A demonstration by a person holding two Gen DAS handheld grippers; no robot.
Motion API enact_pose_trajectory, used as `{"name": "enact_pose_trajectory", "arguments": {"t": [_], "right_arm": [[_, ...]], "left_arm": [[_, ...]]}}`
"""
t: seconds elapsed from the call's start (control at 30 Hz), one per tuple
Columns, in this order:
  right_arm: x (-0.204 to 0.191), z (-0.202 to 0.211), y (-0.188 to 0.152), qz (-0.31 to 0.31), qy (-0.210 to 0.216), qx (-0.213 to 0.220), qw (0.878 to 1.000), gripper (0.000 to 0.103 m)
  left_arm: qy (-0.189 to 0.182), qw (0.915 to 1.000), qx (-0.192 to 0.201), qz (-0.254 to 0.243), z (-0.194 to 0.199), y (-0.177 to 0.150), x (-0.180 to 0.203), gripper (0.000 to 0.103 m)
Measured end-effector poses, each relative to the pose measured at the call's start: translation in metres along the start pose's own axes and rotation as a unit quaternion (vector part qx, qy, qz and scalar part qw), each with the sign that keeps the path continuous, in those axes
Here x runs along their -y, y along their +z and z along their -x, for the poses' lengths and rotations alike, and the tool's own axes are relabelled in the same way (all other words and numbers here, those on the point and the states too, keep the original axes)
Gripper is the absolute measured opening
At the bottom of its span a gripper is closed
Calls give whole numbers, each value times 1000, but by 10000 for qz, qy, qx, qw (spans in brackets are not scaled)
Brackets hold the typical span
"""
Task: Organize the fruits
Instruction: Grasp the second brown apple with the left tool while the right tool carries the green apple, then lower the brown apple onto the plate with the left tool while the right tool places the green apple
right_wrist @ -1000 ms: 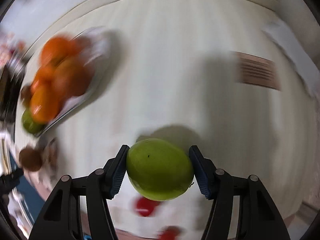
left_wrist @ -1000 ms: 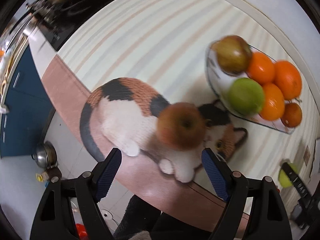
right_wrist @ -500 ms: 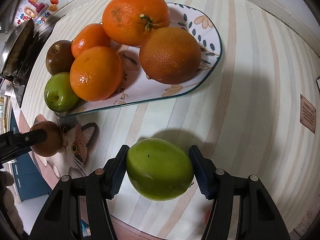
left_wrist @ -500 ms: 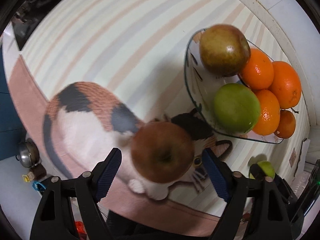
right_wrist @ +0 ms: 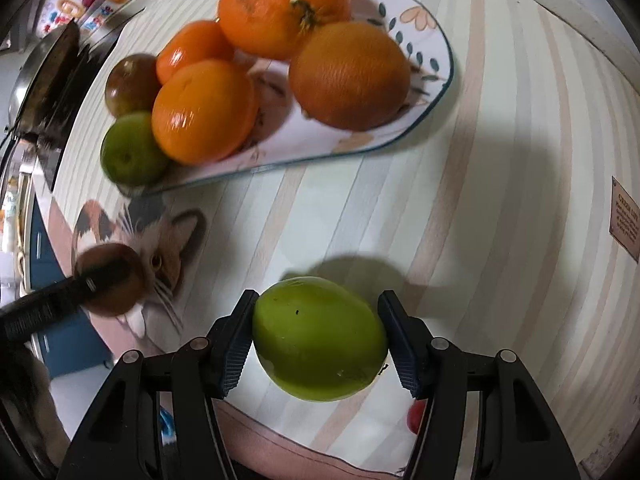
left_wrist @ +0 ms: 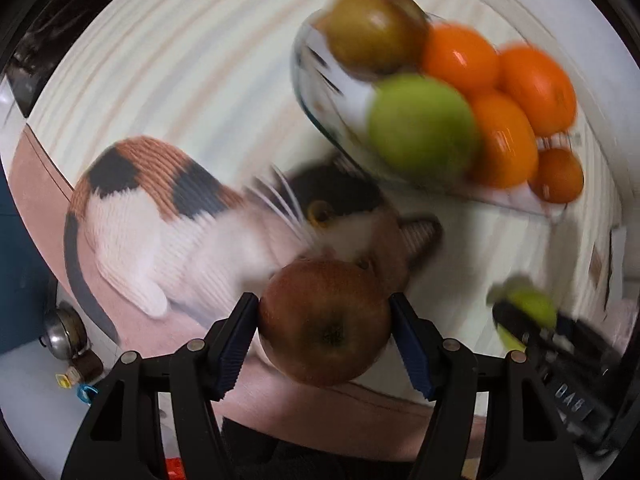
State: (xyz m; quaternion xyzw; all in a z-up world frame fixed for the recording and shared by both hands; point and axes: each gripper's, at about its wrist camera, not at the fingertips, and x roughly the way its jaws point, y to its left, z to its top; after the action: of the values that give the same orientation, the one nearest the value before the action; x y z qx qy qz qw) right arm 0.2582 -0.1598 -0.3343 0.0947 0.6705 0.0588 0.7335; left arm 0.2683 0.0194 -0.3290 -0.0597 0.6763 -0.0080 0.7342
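Left wrist: left gripper (left_wrist: 324, 334) clamps red apple (left_wrist: 325, 326) over cat tablecloth (left_wrist: 168, 200). Right gripper (right_wrist: 316, 338) grips green fruit (right_wrist: 319, 338), near the fruit plate (right_wrist: 434, 64).

Motion blur, left wrist view

We see the fruit plate (left_wrist: 320, 92) and right gripper (left_wrist: 520, 320) smeared; the cat print's (left_wrist: 168, 216) face partly hidden behind the red apple (left_wrist: 324, 332).

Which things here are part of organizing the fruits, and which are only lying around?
Part of the job:
- red-brown apple in the left gripper
- green apple in the right gripper
- flowered plate with four oranges, a green and a dark apple

Lying around:
- cat-print tablecloth
- metal pot
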Motion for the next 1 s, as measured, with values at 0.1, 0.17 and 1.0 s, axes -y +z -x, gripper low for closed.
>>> {"name": "enact_pose_trajectory", "arguments": {"t": [0.1,0.17,1.0], "right_arm": [[8,2,2,-76,97,-35,9999,64],[11,4,5,-134,145,-43,9998,65],[38,50,-8,-383,580,347,9970,64]], "left_arm": [[192,9996,96,-190,1,-1,10,64],[211,9995,70,-207,1,1,14,64],[-440,9969,604,-234,68,5,19,64]]}}
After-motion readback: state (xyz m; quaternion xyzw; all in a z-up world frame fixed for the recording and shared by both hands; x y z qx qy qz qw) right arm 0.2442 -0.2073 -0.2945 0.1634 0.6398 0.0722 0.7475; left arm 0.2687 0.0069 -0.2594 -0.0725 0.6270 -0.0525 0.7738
